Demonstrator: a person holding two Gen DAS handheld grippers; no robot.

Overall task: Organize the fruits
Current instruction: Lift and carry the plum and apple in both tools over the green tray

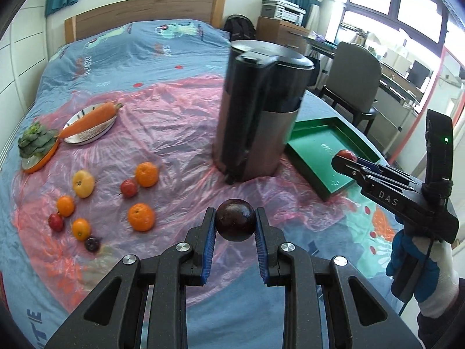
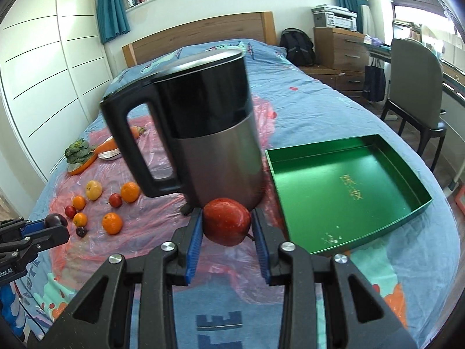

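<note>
My left gripper point(image 1: 235, 221) is shut on a dark purple plum point(image 1: 235, 220), held above the pink plastic sheet. My right gripper point(image 2: 226, 222) is shut on a red apple point(image 2: 227, 221), in front of the kettle and left of the green tray point(image 2: 334, 186). In the left wrist view the right gripper point(image 1: 344, 157) holds the apple point(image 1: 346, 154) over the tray's point(image 1: 314, 148) near edge. Several loose fruits lie at left: oranges point(image 1: 141, 216), a yellow apple point(image 1: 83, 183), small red fruits point(image 1: 128, 187), a small plum point(image 1: 92, 243). The tray holds nothing.
A tall black and silver kettle point(image 1: 255, 116) stands between the fruits and the tray. A carrot on a plate point(image 1: 90, 120) and a leafy green on an orange dish point(image 1: 36, 145) sit far left. A chair point(image 2: 415, 99) stands beside the bed.
</note>
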